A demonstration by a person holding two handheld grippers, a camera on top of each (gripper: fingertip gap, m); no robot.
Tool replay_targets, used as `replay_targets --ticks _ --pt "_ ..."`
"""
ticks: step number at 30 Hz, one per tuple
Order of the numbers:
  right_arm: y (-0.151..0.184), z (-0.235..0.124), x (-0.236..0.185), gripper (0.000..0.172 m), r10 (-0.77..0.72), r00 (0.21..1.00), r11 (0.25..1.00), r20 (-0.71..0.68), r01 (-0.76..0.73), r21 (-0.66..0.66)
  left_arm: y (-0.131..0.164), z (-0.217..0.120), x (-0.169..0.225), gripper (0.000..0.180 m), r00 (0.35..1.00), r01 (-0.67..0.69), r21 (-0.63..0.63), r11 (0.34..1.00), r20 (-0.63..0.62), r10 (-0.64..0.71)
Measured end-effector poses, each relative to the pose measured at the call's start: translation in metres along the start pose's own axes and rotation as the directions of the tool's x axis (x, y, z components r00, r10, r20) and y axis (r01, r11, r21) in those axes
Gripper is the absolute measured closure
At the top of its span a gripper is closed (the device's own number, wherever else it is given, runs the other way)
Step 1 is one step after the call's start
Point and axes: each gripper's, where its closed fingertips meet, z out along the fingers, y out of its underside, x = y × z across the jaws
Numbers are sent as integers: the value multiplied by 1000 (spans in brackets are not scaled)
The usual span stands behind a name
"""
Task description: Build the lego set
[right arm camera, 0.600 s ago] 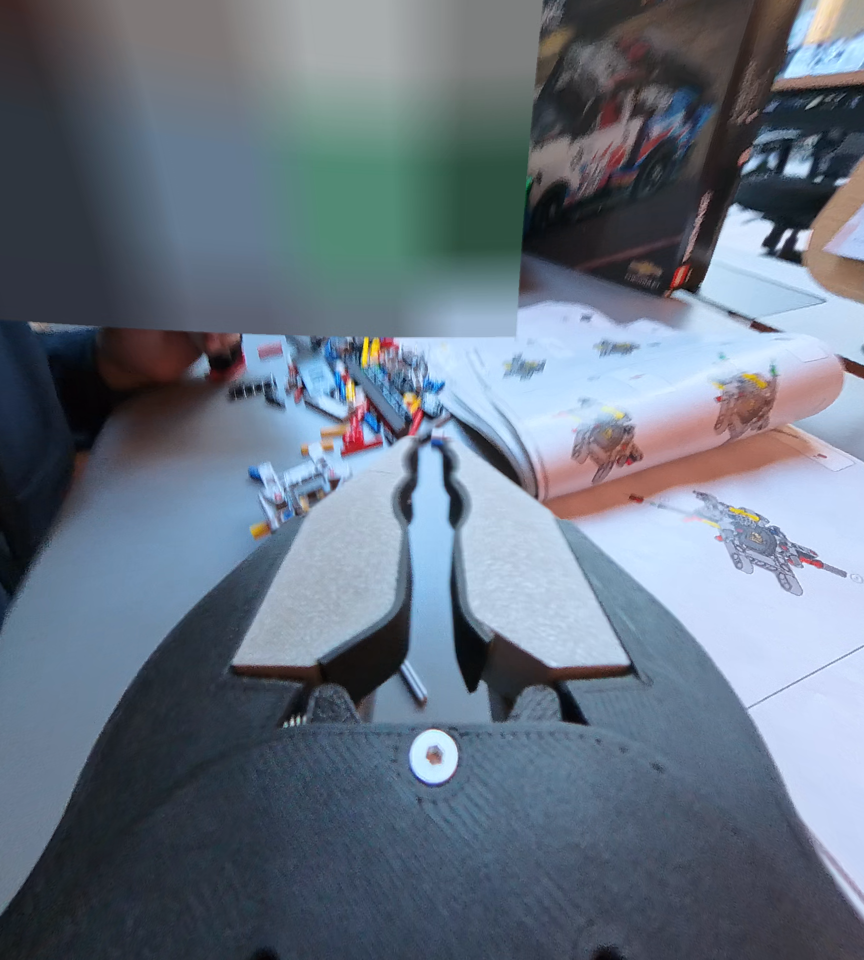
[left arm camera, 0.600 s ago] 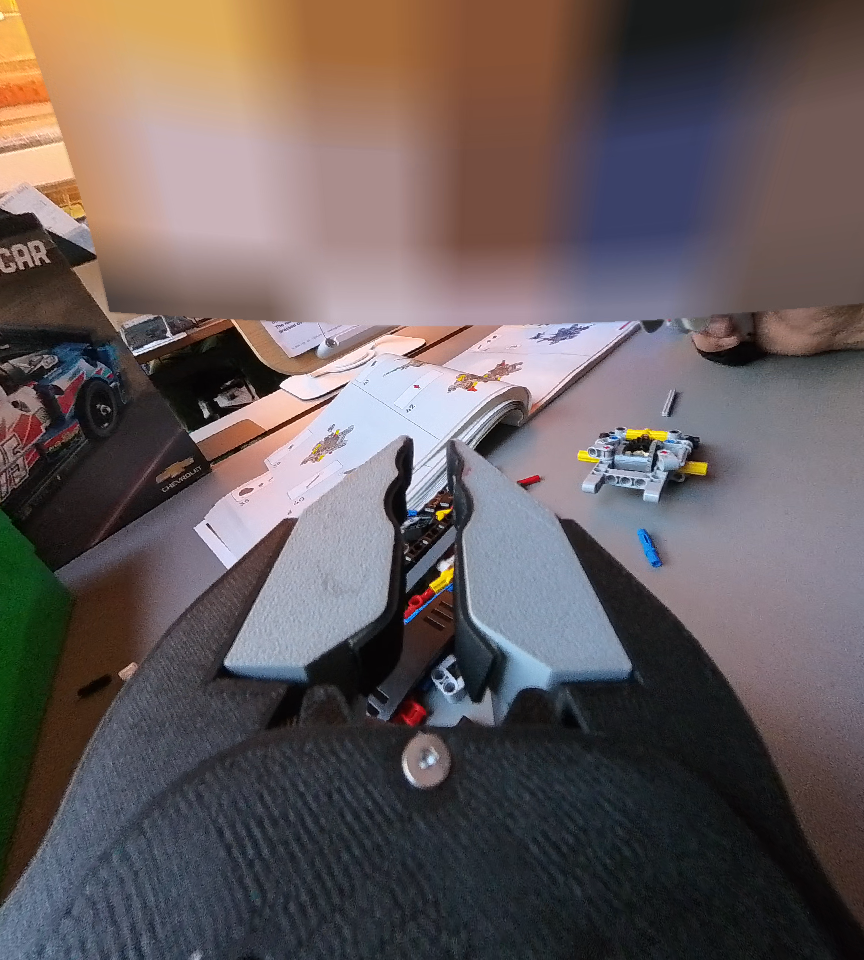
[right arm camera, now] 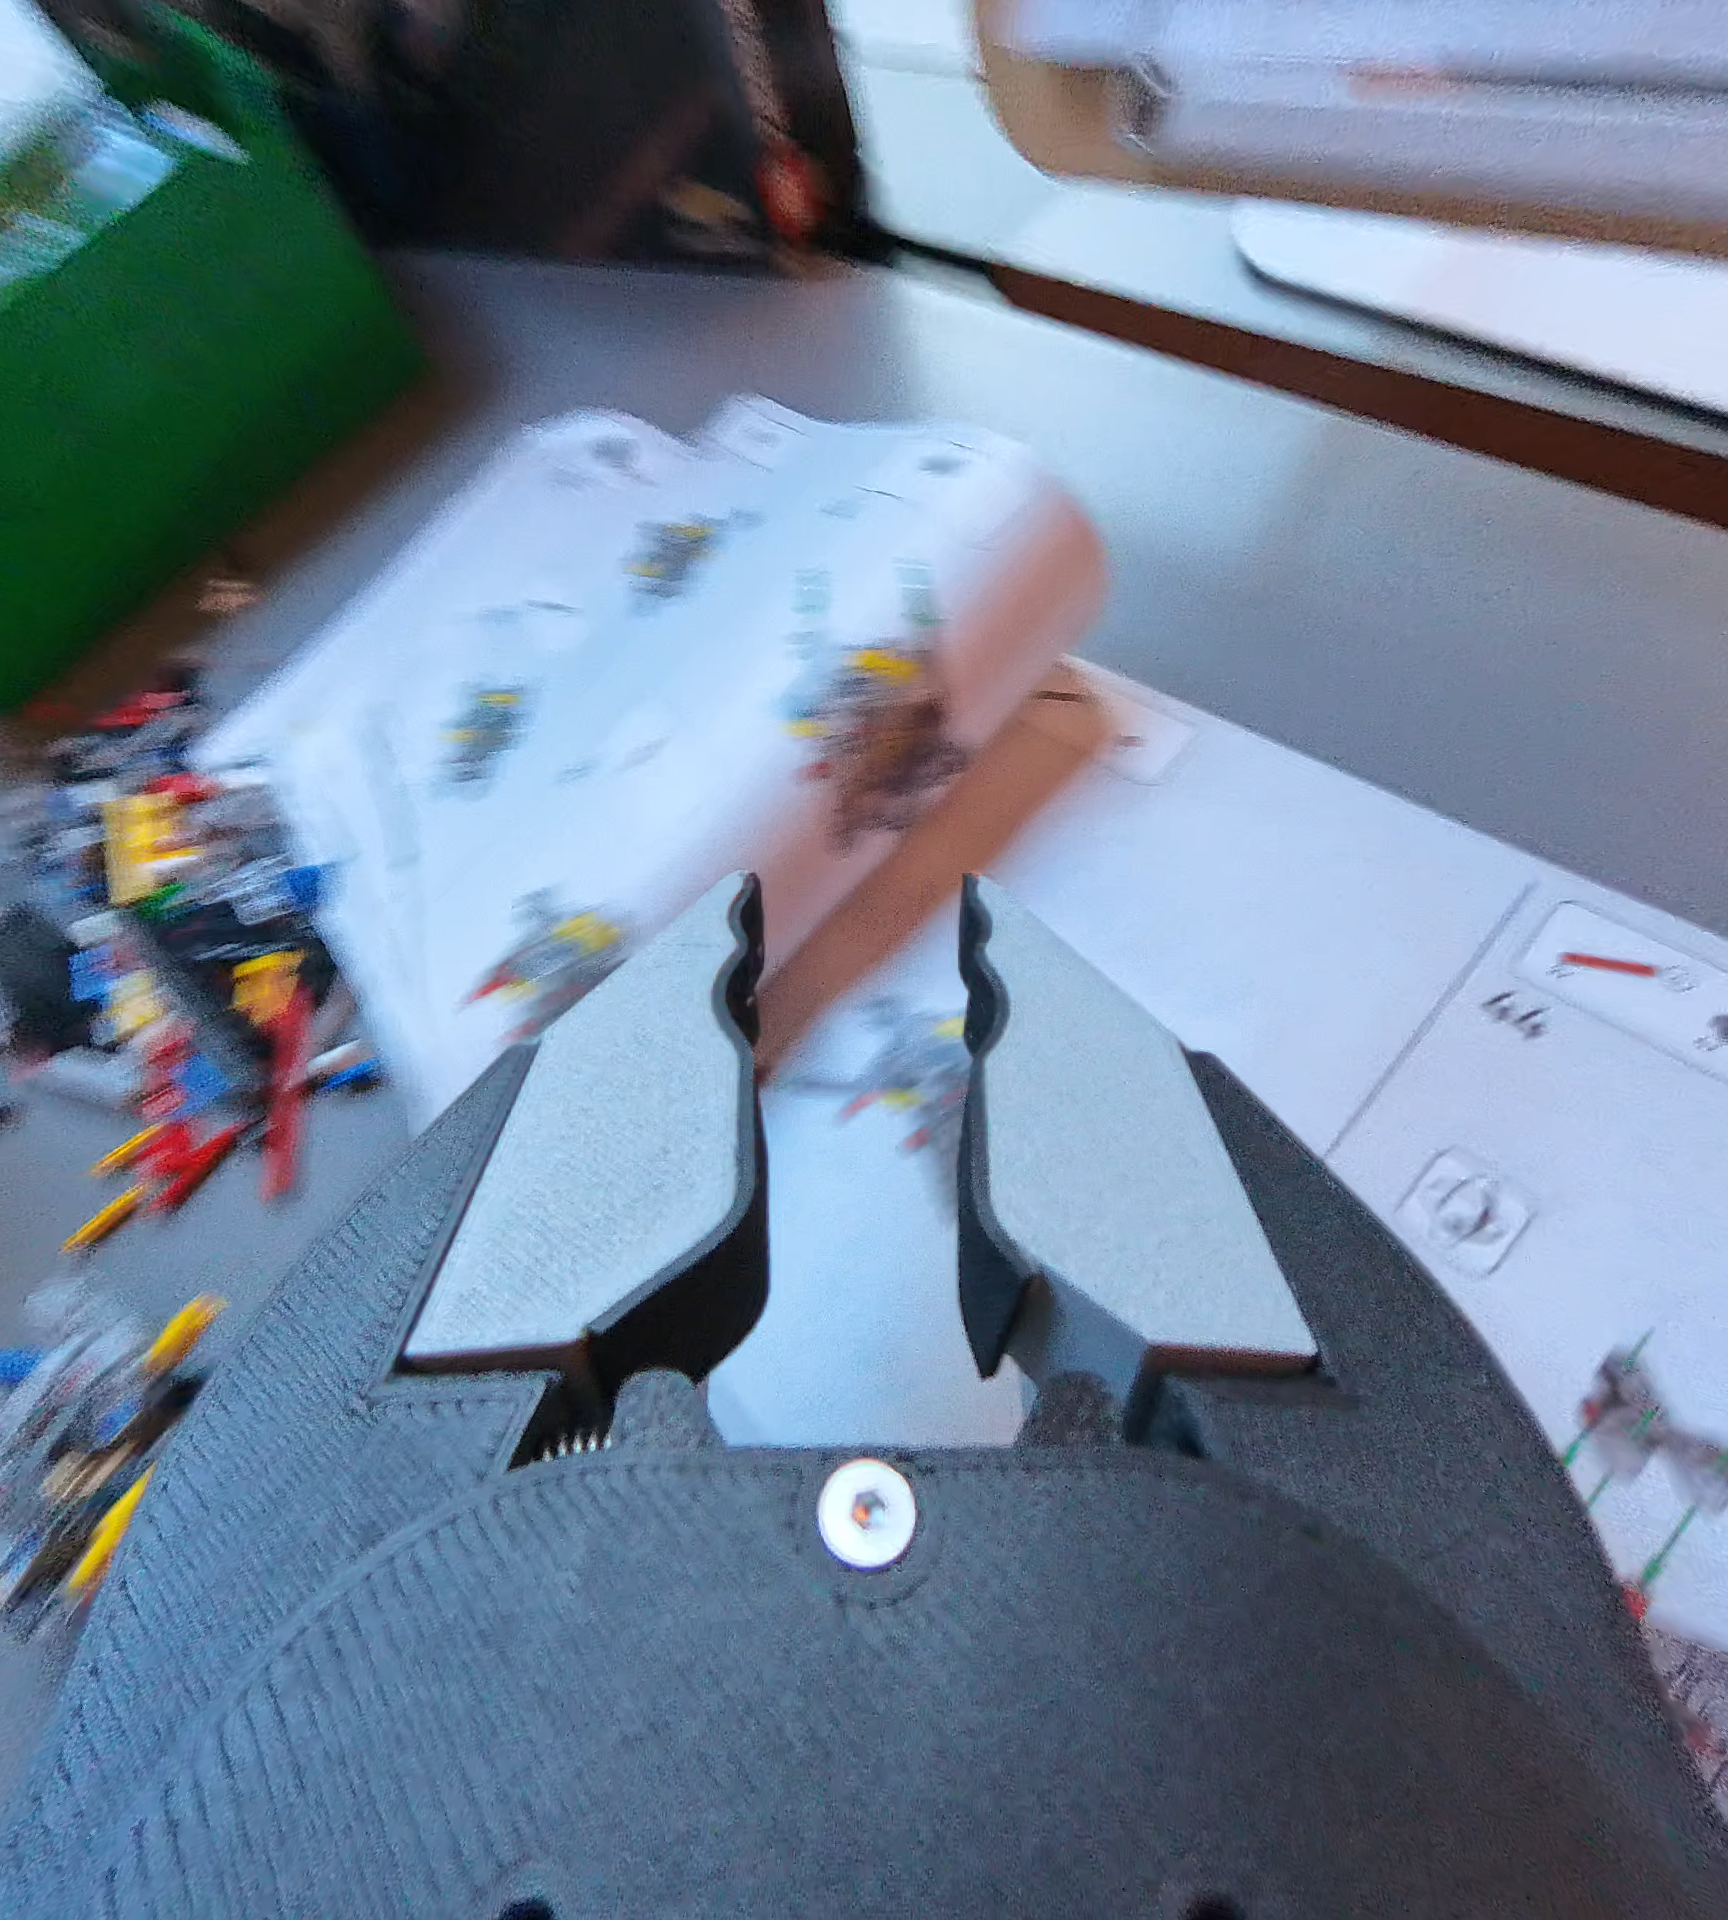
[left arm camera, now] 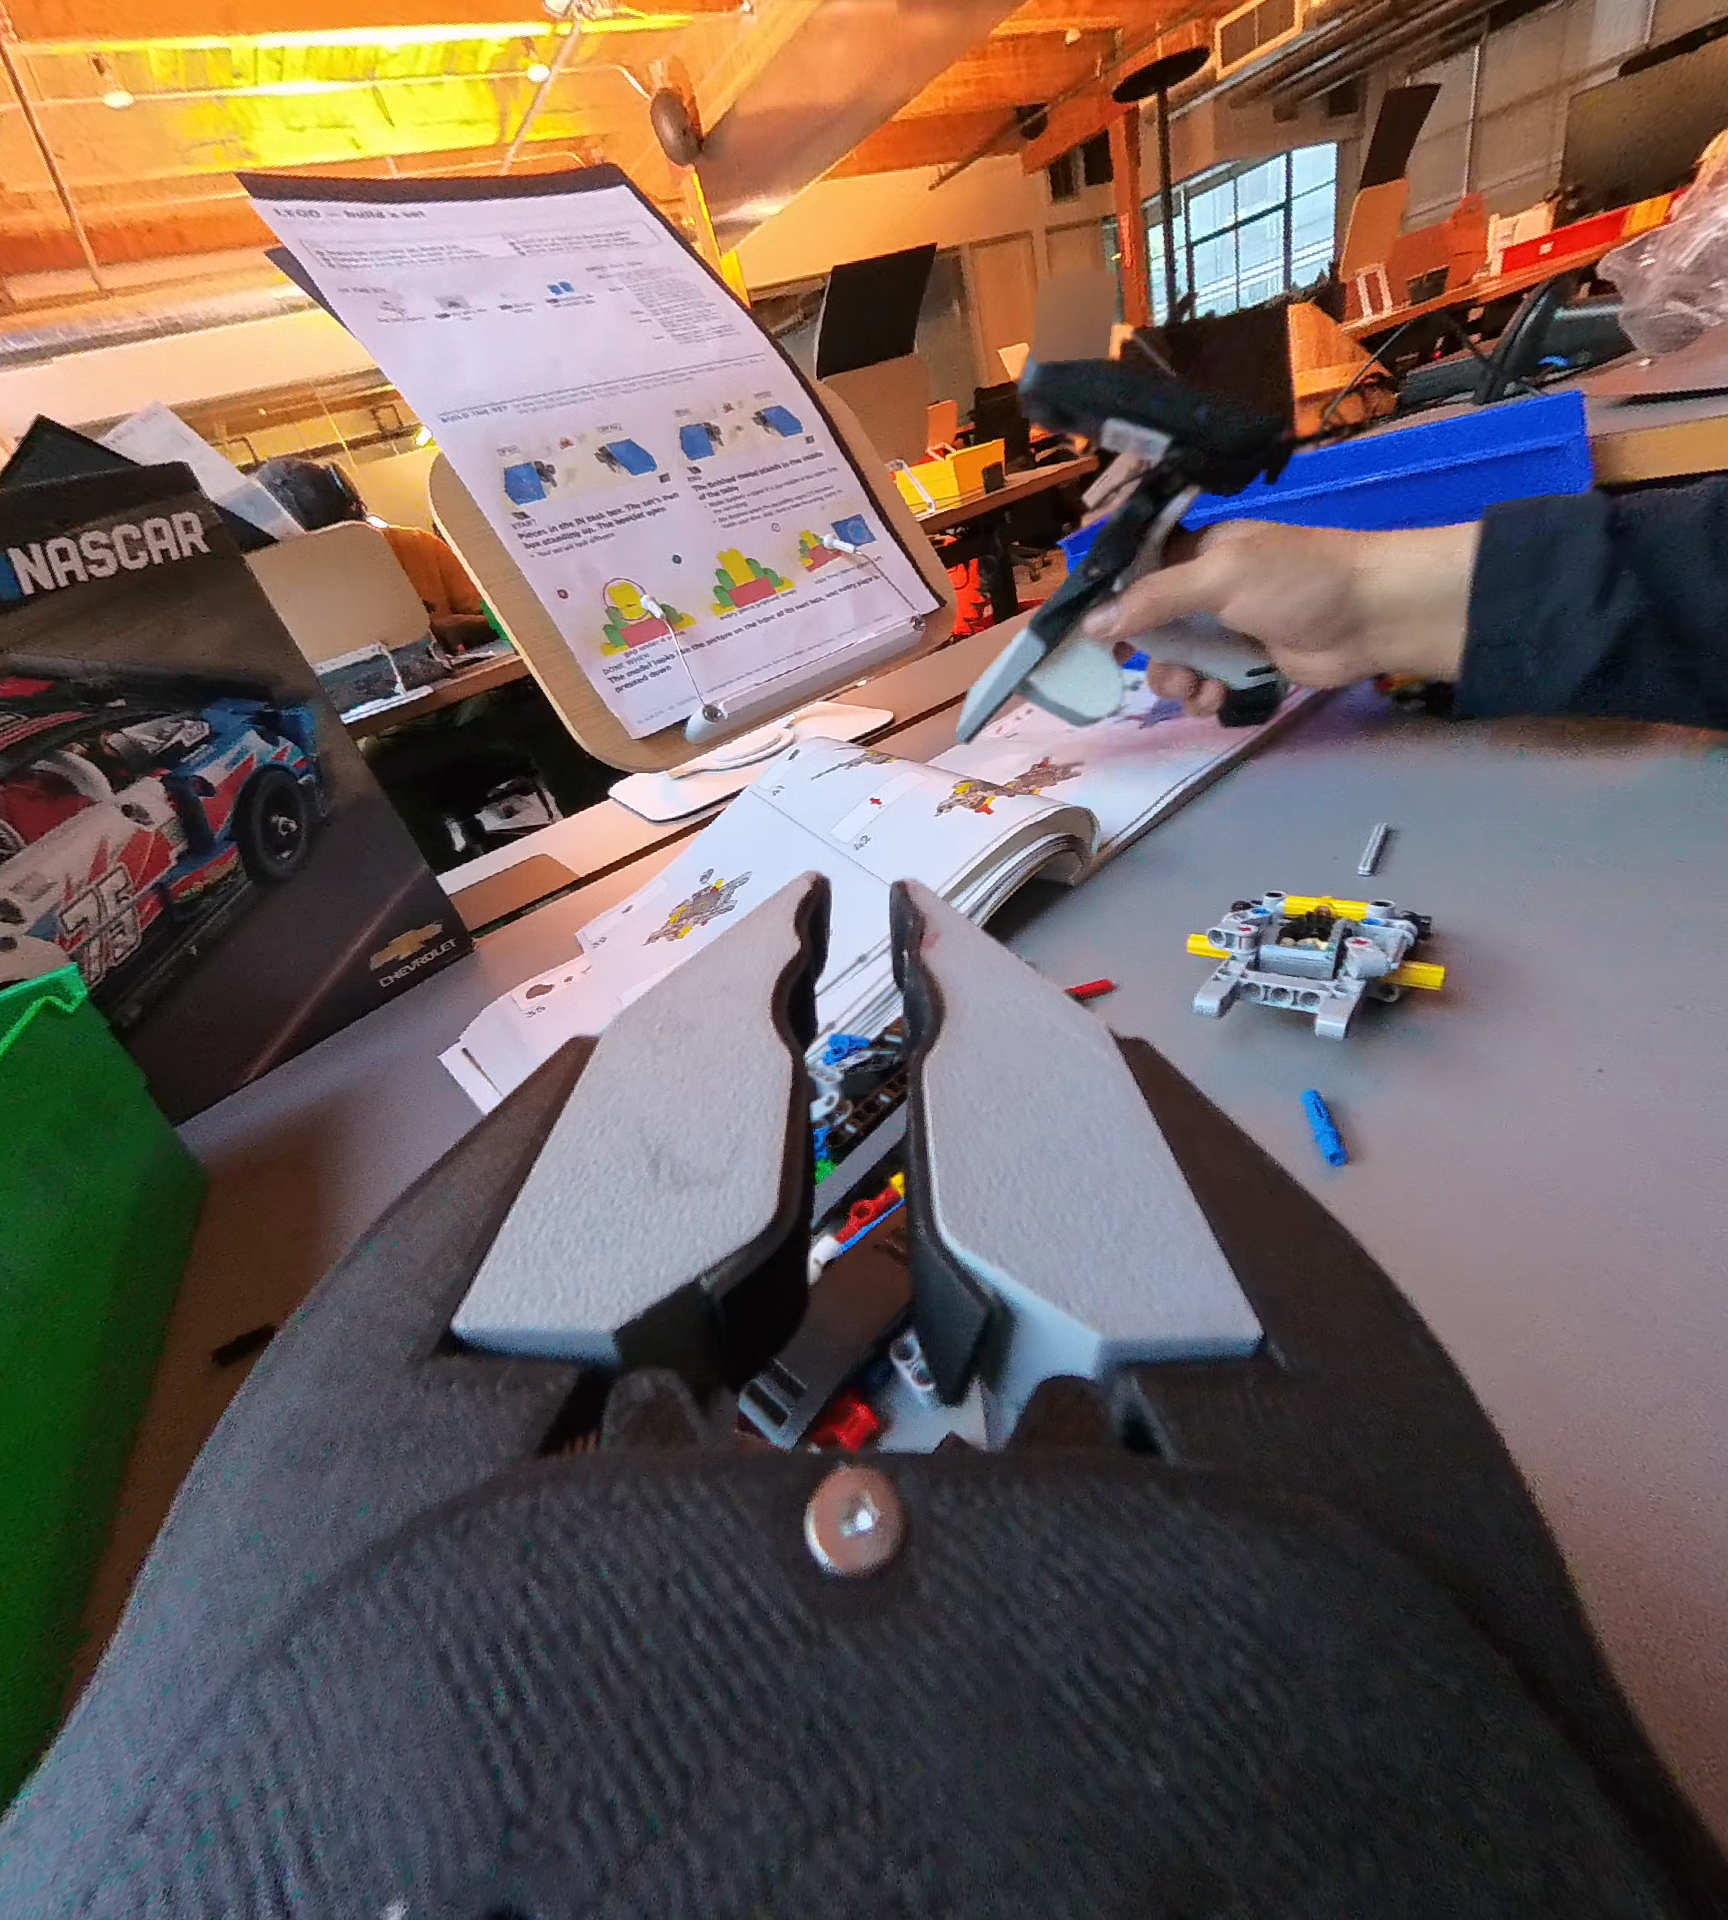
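Note:
My left gripper [left arm camera: 858,899] hovers low over a pile of small loose building pieces [left arm camera: 855,1091]. Its fingers stand a narrow gap apart with nothing between them. An open instruction booklet [left arm camera: 943,800] lies just beyond its tips. My right gripper [right arm camera: 858,904] is open and empty above the booklet's pages [right arm camera: 1203,935]; this view is blurred by motion. In the left wrist view the right gripper [left arm camera: 985,717] is held by a hand above the booklet's far page. A small grey and yellow assembly [left arm camera: 1312,961] sits on the grey table to the right.
A blue pin [left arm camera: 1323,1125], a red pin [left arm camera: 1088,988] and a grey axle [left arm camera: 1373,848] lie loose on the table [left arm camera: 1566,1143]. A green bin [left arm camera: 18,1195] and a dark race car box [left arm camera: 133,779] stand at the left. A printed sheet on a stand [left arm camera: 611,447] stands behind the booklet.
My right gripper has opened wider and swung fast across the booklet; it now shows in the left wrist view. My left gripper has hardly moved and its gap is about the same.

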Motion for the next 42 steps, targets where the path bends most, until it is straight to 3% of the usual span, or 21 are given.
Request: replay_targets --ticks 5,13,21,42 --pt "7 42 -6 149 39 992 993 119 -25 -114 3 1 -4 172 1000 9 -10 1000 12 -9" --pt "4 49 -22 144 -240 966 966 96 247 -69 6 4 -1 172 1000 26 -21 999 -15 -26" --pt "12 53 -38 169 -564 826 824 -11 562 -74 6 2 -8 172 999 55 -12 998 0 -55" --pt "13 52 -42 172 -618 786 785 -27 615 -70 10 2 -18 174 998 33 -27 999 50 -32"
